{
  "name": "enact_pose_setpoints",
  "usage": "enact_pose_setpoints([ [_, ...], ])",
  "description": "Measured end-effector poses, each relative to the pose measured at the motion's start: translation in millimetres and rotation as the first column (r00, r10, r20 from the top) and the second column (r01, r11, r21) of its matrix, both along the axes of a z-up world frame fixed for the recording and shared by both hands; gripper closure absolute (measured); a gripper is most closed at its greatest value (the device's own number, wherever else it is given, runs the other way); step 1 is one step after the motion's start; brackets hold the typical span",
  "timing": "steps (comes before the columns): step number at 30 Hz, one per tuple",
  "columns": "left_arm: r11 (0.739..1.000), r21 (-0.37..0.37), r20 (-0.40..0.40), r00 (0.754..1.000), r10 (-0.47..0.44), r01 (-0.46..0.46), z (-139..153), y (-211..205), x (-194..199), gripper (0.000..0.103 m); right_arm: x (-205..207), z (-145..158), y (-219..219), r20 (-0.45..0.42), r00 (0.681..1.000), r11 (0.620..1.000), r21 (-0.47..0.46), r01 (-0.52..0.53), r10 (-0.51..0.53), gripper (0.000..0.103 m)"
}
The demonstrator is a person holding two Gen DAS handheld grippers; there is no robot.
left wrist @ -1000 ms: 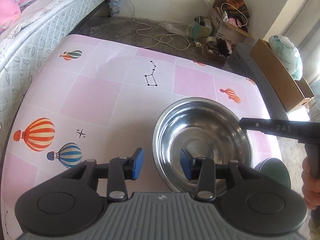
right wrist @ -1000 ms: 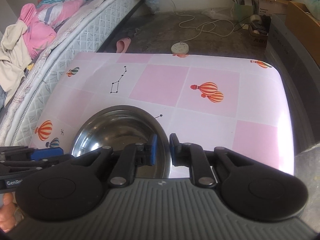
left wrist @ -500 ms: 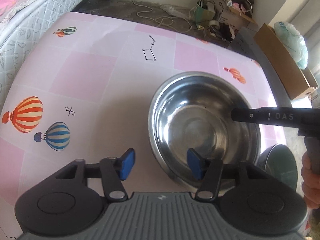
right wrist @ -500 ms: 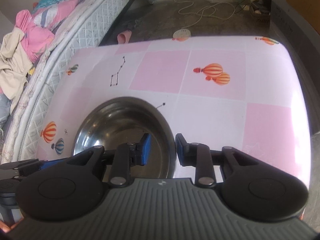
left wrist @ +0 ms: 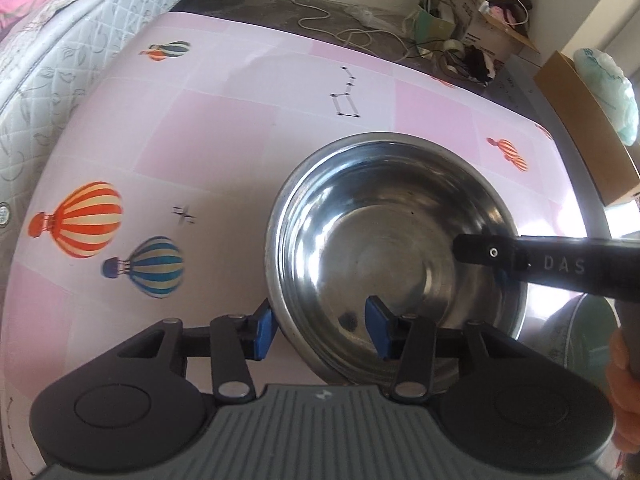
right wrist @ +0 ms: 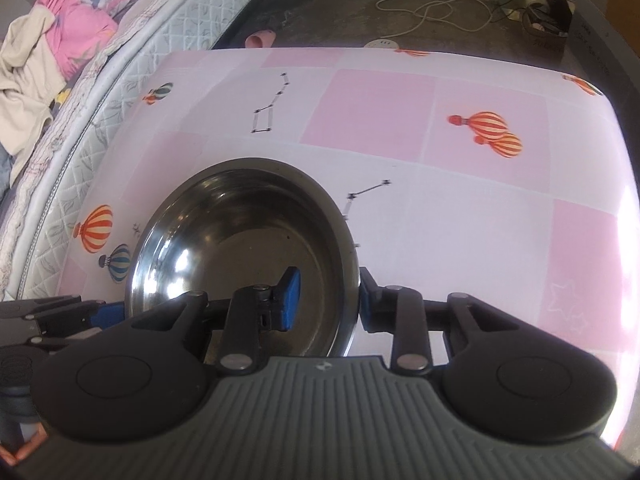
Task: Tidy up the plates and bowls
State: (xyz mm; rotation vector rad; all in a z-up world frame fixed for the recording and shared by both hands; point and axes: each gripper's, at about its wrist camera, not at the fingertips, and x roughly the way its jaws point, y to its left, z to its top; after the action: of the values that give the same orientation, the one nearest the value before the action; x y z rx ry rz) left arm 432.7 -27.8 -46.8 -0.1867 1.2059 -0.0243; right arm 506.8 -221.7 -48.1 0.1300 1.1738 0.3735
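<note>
Slippage threatens: left gripper (left wrist: 318,330) closing and right gripper (right wrist: 326,300) opening, the 2 straddle opposite rims of the steel bowl (left wrist: 394,248) without pressing it.

A silver steel bowl (left wrist: 394,256) sits on a pink-checked tablecloth (left wrist: 208,140) printed with striped balloons.

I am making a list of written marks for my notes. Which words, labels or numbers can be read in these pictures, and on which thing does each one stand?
"DAS": on the black body of the right gripper, over the steel bowl; more letters may be cut off.
Cardboard boxes on the floor: print too small to read.
Grey cabinet beside the table: faint markings, too blurred to read.
</note>
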Motion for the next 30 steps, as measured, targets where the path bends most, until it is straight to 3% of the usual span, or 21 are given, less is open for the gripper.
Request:
enact_pose_setpoints([
  [10, 0.999, 0.003, -0.007, 0.999, 0.035, -0.035, 2, 40, -16, 0.056, -8, 4, 52, -0.011, 0.997, 0.997, -0.010, -0.081, 0.080, 0.073],
  [19, 0.999, -0.036, -0.012, 0.999, 0.032, -0.032, 6, 47, -27, 0.055, -21, 4, 65, -0.022, 0.996, 0.996, -0.032, -0.086, 0.085, 0.073],
  [25, 1.000, -0.009, 0.043, 0.999, 0.021, -0.020, 22, 44, -40, 0.042, -32, 16, 55, 0.028, 0.997, 0.995, -0.074, -0.070, 0.073, 0.072],
  [30, 1.000, 0.019, 0.088, 0.996, -0.008, 0.007, 44, 39, -55, 0.034, -45, 41, 37, 0.084, 0.996, 0.998, -0.056, -0.038, 0.043, 0.070],
])
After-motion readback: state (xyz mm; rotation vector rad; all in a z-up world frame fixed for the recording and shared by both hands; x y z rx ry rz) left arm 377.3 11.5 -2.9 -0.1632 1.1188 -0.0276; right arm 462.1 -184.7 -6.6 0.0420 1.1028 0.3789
